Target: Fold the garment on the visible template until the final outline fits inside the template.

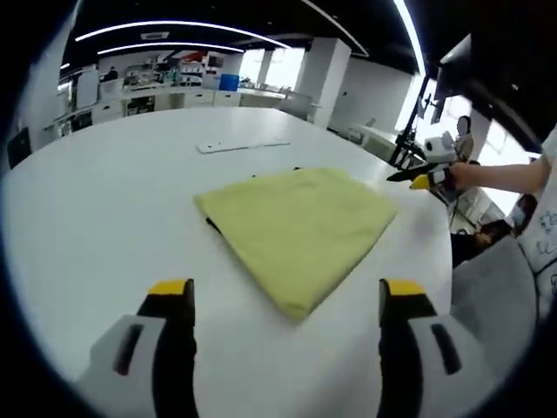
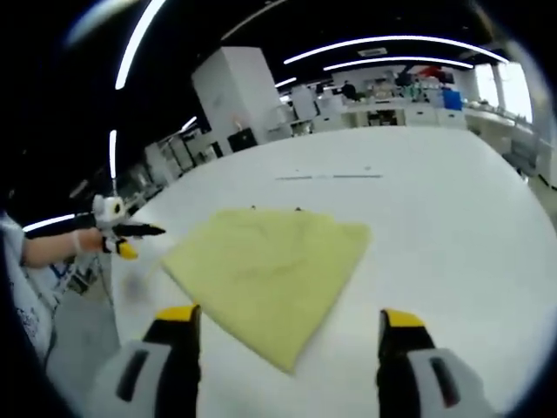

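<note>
Hovering above the near edge of the white desk [image 1: 96,218], the left gripper [image 1: 287,300] has its yellow-tipped jaws spread apart, gripping nothing. The right gripper [image 2: 291,329] likewise stands with jaws apart and empty. Between and beyond both lies the folded yellow garment [image 1: 300,226], flat near the desk's middle. Dark template marks [image 1: 211,225] peek out at the garment's edges. Beyond the desk: an open-plan room with workbenches [image 1: 174,94], white pillars [image 2: 235,91] and ceiling light strips [image 2: 392,41].

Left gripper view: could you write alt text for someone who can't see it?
A folded yellow cloth garment lies flat on a white table. The left gripper hovers before it, its yellow-tipped jaws open and empty; the right gripper shows beyond the cloth.
</note>
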Action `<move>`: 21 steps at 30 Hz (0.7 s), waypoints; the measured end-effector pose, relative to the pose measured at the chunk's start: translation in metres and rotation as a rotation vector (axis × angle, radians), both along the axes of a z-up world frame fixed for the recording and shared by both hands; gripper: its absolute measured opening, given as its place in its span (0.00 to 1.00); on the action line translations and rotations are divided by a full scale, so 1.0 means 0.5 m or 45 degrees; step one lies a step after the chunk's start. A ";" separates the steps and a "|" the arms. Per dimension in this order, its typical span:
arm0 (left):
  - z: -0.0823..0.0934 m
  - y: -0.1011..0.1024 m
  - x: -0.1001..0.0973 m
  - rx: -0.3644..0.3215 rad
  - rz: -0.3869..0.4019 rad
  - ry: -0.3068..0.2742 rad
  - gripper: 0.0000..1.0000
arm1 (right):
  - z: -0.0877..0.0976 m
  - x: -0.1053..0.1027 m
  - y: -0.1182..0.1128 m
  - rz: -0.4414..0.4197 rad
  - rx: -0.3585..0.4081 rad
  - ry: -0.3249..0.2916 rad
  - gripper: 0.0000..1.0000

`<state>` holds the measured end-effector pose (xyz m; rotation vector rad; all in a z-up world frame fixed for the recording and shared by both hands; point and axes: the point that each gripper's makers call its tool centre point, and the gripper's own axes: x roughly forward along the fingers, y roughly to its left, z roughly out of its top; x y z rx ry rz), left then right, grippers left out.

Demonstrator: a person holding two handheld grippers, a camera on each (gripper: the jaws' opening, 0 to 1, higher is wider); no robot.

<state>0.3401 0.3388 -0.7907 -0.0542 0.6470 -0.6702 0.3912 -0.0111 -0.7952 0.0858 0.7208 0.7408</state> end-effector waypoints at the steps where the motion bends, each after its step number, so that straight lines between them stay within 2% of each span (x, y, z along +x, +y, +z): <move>1: -0.002 -0.001 -0.003 0.002 0.000 0.002 0.83 | 0.003 -0.003 0.001 0.002 -0.001 0.002 0.84; 4: -0.009 -0.003 -0.014 0.004 -0.006 0.007 0.79 | 0.004 -0.010 0.004 0.008 -0.001 0.008 0.83; 9: -0.019 0.000 -0.014 -0.008 0.005 0.014 0.63 | -0.001 -0.020 0.006 0.018 -0.005 0.018 0.78; 12: -0.025 0.002 -0.016 -0.018 0.023 0.028 0.54 | -0.004 -0.025 0.008 0.022 0.002 0.033 0.72; 16: -0.038 0.005 -0.021 -0.011 0.035 0.038 0.48 | -0.017 -0.043 0.010 0.044 0.002 0.073 0.60; 21: -0.051 0.003 -0.031 -0.011 0.047 0.056 0.38 | -0.036 -0.066 0.014 0.077 -0.018 0.103 0.53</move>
